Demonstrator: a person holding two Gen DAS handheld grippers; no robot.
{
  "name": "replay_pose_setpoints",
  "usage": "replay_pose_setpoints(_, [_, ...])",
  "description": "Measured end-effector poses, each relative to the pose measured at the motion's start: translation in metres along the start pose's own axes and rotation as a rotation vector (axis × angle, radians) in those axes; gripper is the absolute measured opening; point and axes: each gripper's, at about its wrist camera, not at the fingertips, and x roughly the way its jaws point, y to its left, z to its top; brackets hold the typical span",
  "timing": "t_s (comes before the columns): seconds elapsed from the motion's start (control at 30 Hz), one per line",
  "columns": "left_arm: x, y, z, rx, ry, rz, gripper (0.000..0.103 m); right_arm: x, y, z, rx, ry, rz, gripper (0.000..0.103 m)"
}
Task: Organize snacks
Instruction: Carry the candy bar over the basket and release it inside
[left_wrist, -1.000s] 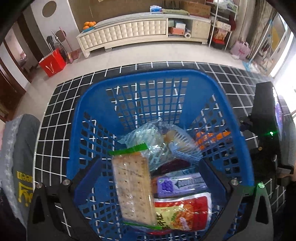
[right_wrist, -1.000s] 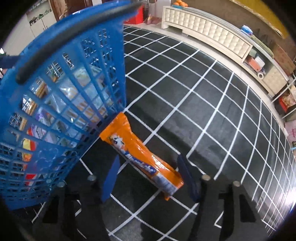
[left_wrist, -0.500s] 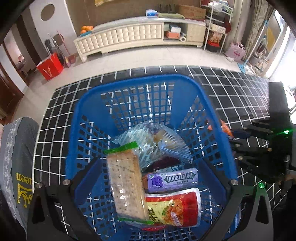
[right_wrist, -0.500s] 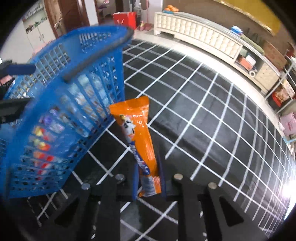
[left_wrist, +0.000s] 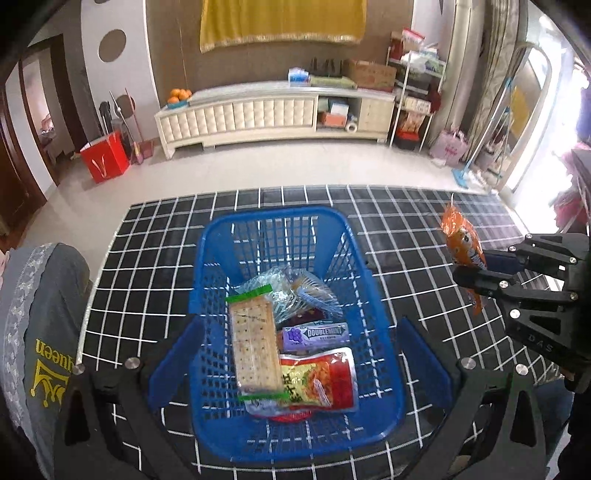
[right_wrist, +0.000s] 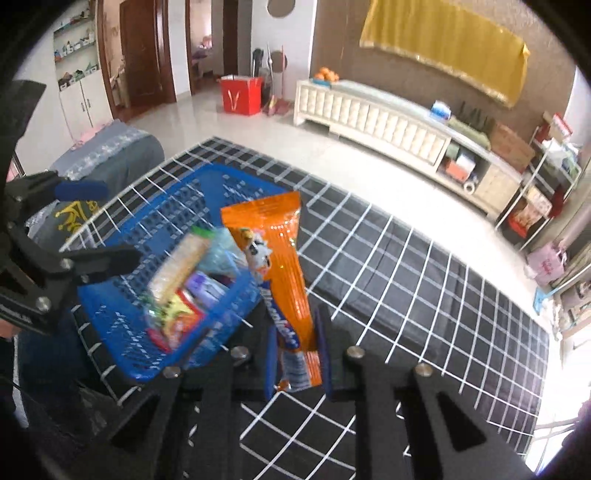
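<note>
A blue plastic basket (left_wrist: 207, 258) stands on a black checked table (left_wrist: 147, 258) and holds a cracker pack (left_wrist: 255, 347), a Doublemint pack (left_wrist: 316, 334), a red snack bag (left_wrist: 321, 380) and clear-wrapped snacks (left_wrist: 291, 291). My left gripper (left_wrist: 299, 365) is open and empty, above the basket's near end. My right gripper (right_wrist: 295, 354) is shut on an orange snack packet (right_wrist: 277, 258) and holds it in the air to the right of the basket (right_wrist: 122, 332). In the left wrist view the packet (left_wrist: 461, 243) stands upright in the right gripper (left_wrist: 476, 269).
A grey cushion with yellow print (left_wrist: 40, 332) lies at the table's left edge. Beyond the table is bare floor, a white sideboard (left_wrist: 258, 114) and a red bag (left_wrist: 105, 158). Shelves (right_wrist: 535, 192) stand at the right.
My right gripper closed on the orange packet and lifted it off the table, well above the basket's rim height. My left gripper rose and pulled back from the basket.
</note>
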Motion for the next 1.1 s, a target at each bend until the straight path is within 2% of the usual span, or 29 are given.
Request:
replay_pose_setpoints(0.27, [-0.054, 0.013, -0.013, -0.007, -0.091, -0.013, 0.103, -0.046, 0.038, 0.014, -0.031, -0.089, 0.004, 0.023])
replay_pose_setpoints(0.47, [-0.072, 0.030, -0.025, -0.017, -0.117, -0.004, 0.103, -0.045, 0.072, 0.025, -0.039, -0.109, 0.029, 0.023])
replay_pose_setpoints(0.77, [-0.072, 0.068, -0.037, -0.054, -0.123, -0.006, 0.103, -0.007, 0.100, 0.044, -0.010, -0.073, 0.069, 0.023])
replay_pose_setpoints(1.1, [-0.037, 0.104, -0.039, -0.119, -0.093, -0.029, 0.103, 0.053, 0.097, 0.051, 0.042, 0.026, 0.080, 0.023])
